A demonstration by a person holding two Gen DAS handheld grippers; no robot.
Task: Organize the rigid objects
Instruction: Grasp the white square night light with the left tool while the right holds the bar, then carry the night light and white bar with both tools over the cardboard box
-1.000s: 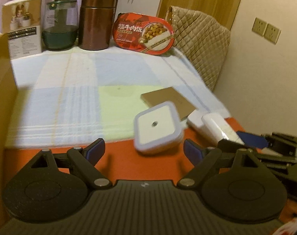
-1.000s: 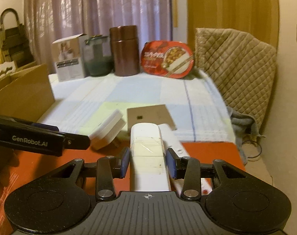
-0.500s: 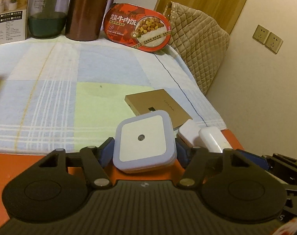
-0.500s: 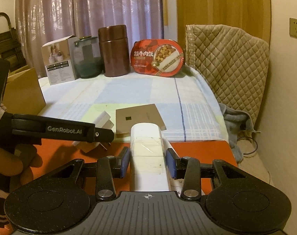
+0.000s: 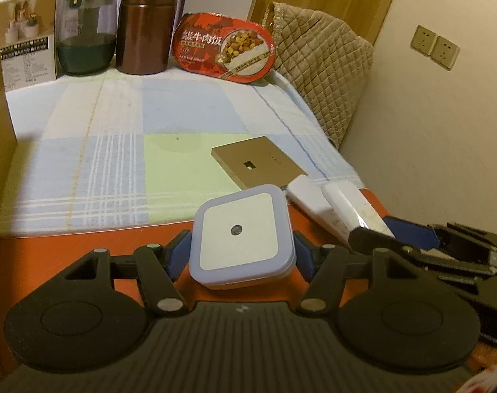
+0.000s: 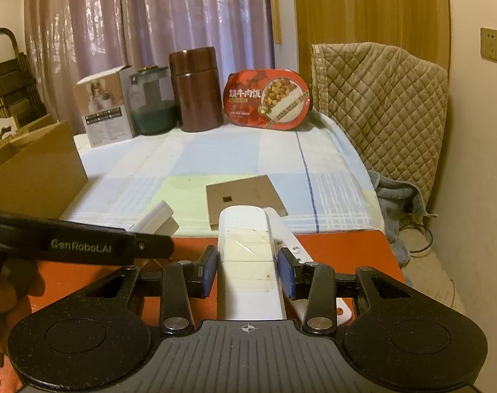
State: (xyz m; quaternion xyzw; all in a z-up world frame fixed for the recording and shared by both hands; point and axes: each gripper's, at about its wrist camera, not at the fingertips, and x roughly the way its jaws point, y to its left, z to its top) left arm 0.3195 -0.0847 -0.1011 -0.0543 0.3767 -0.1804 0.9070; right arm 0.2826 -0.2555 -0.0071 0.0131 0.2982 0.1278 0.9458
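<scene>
The left claw [image 5: 240, 257] is clamped on a square night-light [image 5: 240, 237], a smooth plastic block with rounded corners, a pale blue rim, a white face and a small round sensor at its middle; the face points up and toward the camera, over the near edge of the orange desk [image 5: 84, 245]. The right claw [image 6: 246, 270] grips a white oblong device [image 6: 246, 255], glossy, with clear tape across its top, its long axis running straight away from the camera toward the far edge. A second white oblong piece [image 6: 291, 242] lies just beside it on its right.

A checked cloth [image 5: 117, 150] in blue, white and pale green covers the desk beyond. On it a flat tan cardboard box [image 5: 258, 165] lies near the right edge. Along the far edge stand a printed carton [image 5: 26, 39], a glass jar [image 5: 84, 46] with a dark lid, a brown cylindrical canister [image 5: 145, 26] and a red oval meal tray [image 5: 225, 52] with Chinese characters. The left tool's arm reads "GenRobot.AI" in the right wrist view.
</scene>
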